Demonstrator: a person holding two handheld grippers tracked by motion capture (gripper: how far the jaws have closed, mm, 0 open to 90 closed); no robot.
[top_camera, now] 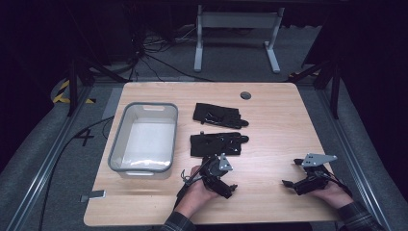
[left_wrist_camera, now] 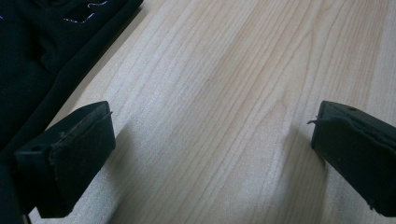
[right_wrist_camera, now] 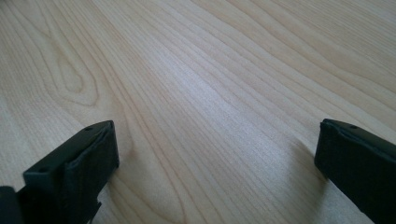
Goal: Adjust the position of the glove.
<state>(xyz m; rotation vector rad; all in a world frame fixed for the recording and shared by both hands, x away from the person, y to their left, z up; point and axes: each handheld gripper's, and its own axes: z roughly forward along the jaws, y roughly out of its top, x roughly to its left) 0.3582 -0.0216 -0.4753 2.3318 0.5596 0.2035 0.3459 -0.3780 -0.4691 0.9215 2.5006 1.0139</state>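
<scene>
Two black gloves lie flat in the middle of the wooden table [top_camera: 274, 120], the far glove [top_camera: 219, 116] just behind the near glove [top_camera: 216, 144]. My left gripper [top_camera: 221, 175] is held just in front of the near glove, jaws open over bare wood. In the left gripper view the open left gripper [left_wrist_camera: 212, 126] has that glove's black fabric [left_wrist_camera: 37, 46] along its upper left, beside the left jaw. My right gripper [top_camera: 292, 173] rests at the front right, open and pointing left. In its own view the right gripper [right_wrist_camera: 217, 140] holds nothing, with wood grain between the jaws.
A grey-rimmed, empty plastic bin [top_camera: 144, 106] stands on the left part of the table. A round cable hole [top_camera: 246, 95] sits near the far edge. Beyond the table are a white desk frame [top_camera: 235, 33] and floor cables.
</scene>
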